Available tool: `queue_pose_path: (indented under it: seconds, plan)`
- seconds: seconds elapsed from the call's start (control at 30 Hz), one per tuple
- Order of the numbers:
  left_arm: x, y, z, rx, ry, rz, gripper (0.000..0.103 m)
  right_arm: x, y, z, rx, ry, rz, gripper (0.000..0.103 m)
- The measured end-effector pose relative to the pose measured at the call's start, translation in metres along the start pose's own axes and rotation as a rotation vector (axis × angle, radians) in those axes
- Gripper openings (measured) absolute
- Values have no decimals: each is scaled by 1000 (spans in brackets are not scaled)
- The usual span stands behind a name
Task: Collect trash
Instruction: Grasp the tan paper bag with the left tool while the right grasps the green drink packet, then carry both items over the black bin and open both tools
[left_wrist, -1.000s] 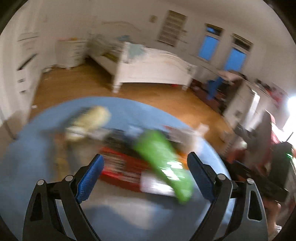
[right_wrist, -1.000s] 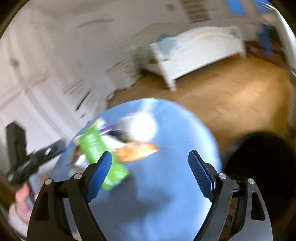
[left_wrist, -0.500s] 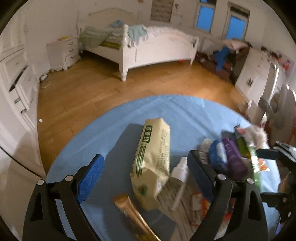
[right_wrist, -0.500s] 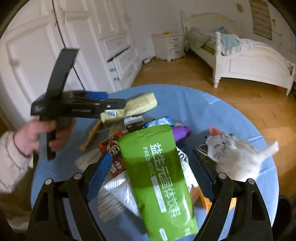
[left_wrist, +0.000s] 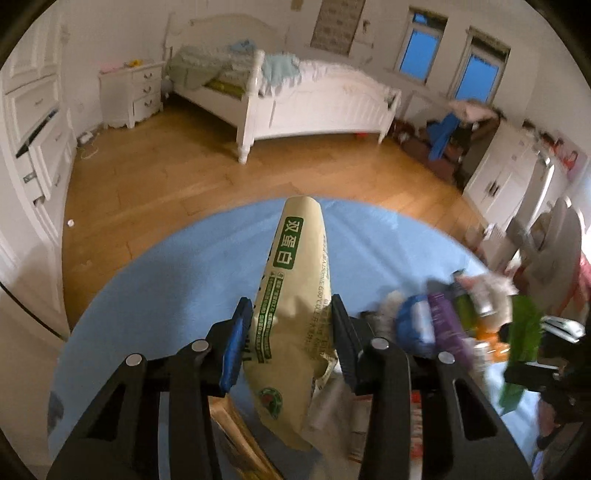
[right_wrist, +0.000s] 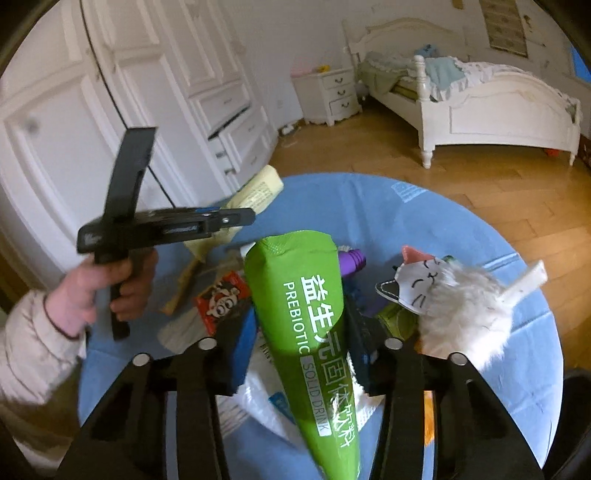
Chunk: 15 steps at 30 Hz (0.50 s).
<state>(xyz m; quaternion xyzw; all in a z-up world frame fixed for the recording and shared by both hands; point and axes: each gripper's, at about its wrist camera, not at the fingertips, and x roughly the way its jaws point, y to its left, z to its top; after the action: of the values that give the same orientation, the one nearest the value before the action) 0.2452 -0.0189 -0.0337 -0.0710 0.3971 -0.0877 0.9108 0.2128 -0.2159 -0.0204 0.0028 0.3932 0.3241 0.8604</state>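
My left gripper (left_wrist: 291, 328) is shut on a beige packet with green labels (left_wrist: 295, 295), held up over the round blue table (left_wrist: 166, 280); it also shows in the right wrist view (right_wrist: 255, 192). My right gripper (right_wrist: 299, 332) is shut on a green prebiotic drink pouch (right_wrist: 310, 317), lifted above the trash pile. The pile holds a red snack wrapper (right_wrist: 221, 299), a purple bottle (right_wrist: 352, 260), a white bag (right_wrist: 273, 402) and a tan tube (left_wrist: 240, 439).
A white fluffy cat toy (right_wrist: 458, 306) lies on the table to the right of the pouch. A white bed (left_wrist: 314, 103), a nightstand (left_wrist: 133, 92) and white drawers (right_wrist: 229, 122) stand on the wooden floor beyond. A dark bin edge (right_wrist: 569, 424) shows at lower right.
Both grippers have shut: the left on the beige packet, the right on the green pouch. Both items are now lifted off the pile.
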Motion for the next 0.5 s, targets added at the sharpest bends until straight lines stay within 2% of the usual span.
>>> queue_pose_path:
  seconds: [0.17, 0.3, 0.4, 0.5]
  plan:
    - [-41, -45, 3, 17, -83, -70, 42, -47, -13, -5, 86, -122, 55, 40]
    - [-54, -98, 4, 72, -96, -150, 42, -88, -38, -15, 185, -222, 64, 40]
    - [-52, -143, 2, 113, -75, -234, 42, -124, -71, -32, 275, -302, 7, 40]
    - [-39, -190, -4, 156, -43, -308, 42, -149, -101, -50, 341, -344, -60, 41]
